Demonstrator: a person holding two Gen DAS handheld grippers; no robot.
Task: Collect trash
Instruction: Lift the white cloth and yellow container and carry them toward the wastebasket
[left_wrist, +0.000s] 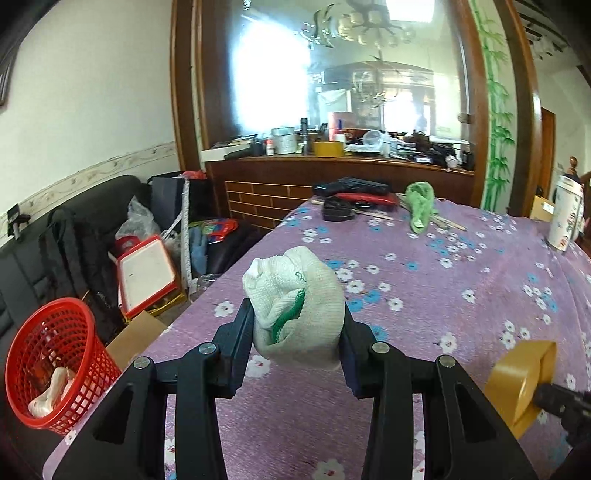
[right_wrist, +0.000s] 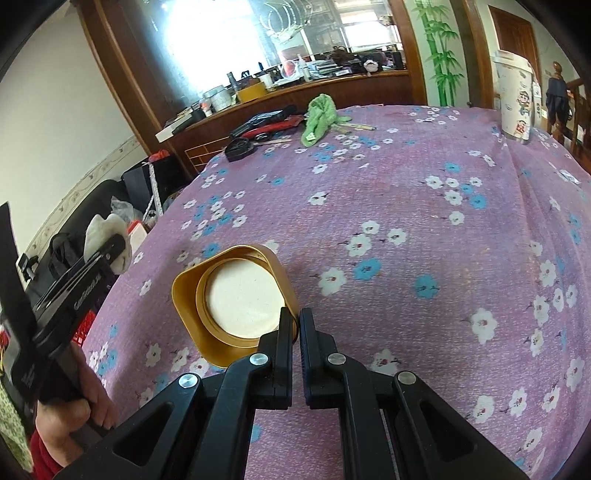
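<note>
Cluttered room, table with purple flowered cloth (right_wrist: 406, 206). My left gripper (left_wrist: 297, 325) is clamped on a balled white rag (left_wrist: 293, 306), lifted above the cloth, right of the red basket (left_wrist: 55, 365) standing off the table's edge. My right gripper (right_wrist: 295, 325) is pinched nearly shut on the rim of a gold lid (right_wrist: 236, 299), further right of the basket. Risks: the thin-rim pinch could twist and drop the lid; the soft rag could slide out; either could miss the basket.
</note>
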